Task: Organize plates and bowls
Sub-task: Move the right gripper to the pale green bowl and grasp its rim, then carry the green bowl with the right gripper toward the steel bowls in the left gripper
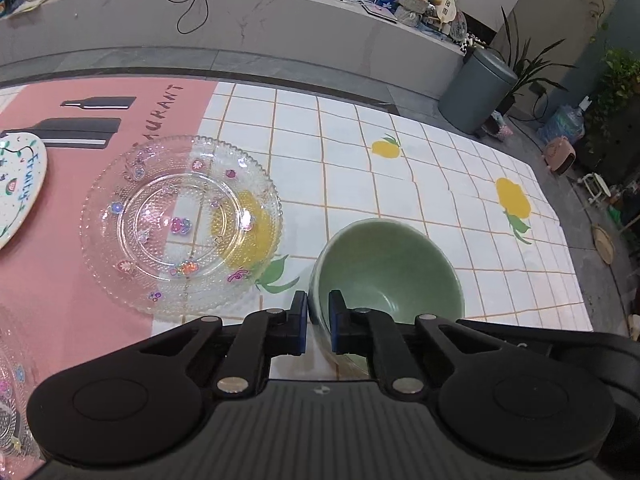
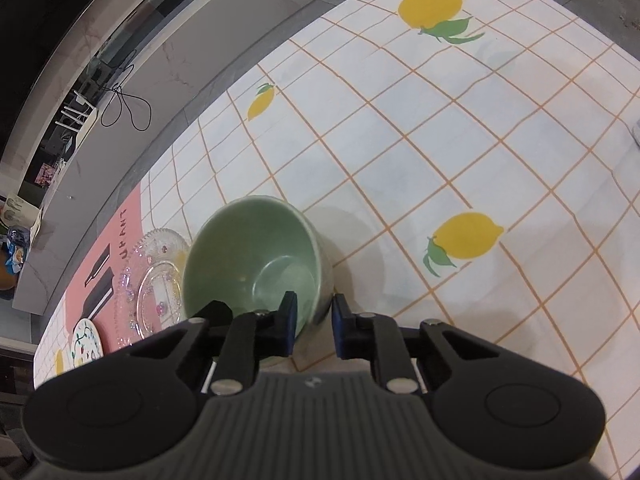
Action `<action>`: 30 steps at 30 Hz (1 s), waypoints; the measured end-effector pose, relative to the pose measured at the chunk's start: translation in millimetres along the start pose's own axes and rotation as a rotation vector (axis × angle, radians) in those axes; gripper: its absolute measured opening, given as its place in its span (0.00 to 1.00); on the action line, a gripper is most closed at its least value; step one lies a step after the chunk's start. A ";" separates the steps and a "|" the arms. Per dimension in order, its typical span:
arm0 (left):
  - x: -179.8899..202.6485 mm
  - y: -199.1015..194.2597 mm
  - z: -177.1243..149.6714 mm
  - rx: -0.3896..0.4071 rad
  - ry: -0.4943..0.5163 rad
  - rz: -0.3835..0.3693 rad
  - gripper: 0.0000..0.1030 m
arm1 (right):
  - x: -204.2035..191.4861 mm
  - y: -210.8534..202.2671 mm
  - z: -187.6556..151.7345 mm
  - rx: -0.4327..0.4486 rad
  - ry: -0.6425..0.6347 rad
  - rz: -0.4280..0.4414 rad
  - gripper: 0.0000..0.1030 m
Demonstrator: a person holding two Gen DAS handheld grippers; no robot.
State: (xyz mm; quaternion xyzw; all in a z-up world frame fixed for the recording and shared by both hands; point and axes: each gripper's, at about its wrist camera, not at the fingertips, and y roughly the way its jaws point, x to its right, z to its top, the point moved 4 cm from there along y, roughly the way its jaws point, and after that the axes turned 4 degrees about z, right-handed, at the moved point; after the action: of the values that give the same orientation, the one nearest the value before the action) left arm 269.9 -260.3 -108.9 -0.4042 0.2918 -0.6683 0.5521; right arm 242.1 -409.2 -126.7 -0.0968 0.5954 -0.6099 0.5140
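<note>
My left gripper [image 1: 318, 322] is shut on the near rim of a green bowl [image 1: 394, 268], one finger outside the wall and one inside. My right gripper [image 2: 314, 324] is shut on the rim of a green bowl [image 2: 248, 256] too, and holds it tilted above the table. I cannot tell whether the two views show one bowl or two. A clear glass plate [image 1: 180, 224] with coloured dots lies left of the left gripper; it also shows in the right wrist view [image 2: 154, 280]. A white painted plate [image 1: 16, 188] lies at the far left.
The table carries a white lemon-print cloth [image 1: 400, 184] and a pink mat [image 1: 60, 272]. Another glass dish [image 1: 8, 400] sits at the left edge near me. A grey bin [image 1: 476, 92] and plants stand on the floor beyond the table.
</note>
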 end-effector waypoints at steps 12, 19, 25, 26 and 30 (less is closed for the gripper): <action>-12.1 -35.3 -17.1 0.019 -0.057 0.054 0.09 | -7.7 -16.8 -19.5 -0.047 -0.042 0.030 0.14; -33.3 -76.7 -44.8 0.048 -0.095 0.078 0.09 | -16.5 -41.4 -60.5 -0.053 -0.096 0.066 0.14; -50.4 -115.2 -63.8 0.084 -0.110 0.077 0.08 | -25.6 -68.5 -102.0 -0.023 -0.122 0.111 0.14; -51.7 -121.8 -67.0 0.090 -0.107 0.078 0.08 | -25.6 -73.9 -109.1 -0.020 -0.118 0.118 0.14; -59.4 -148.0 -79.6 0.107 -0.100 0.070 0.08 | -28.3 -95.6 -135.1 0.008 -0.109 0.135 0.14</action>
State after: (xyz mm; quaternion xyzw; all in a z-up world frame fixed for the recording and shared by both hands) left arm 130.7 -174.4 -38.0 -0.3964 0.2419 -0.6421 0.6099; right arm 107.3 -326.2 -70.5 -0.0873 0.5692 -0.5702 0.5859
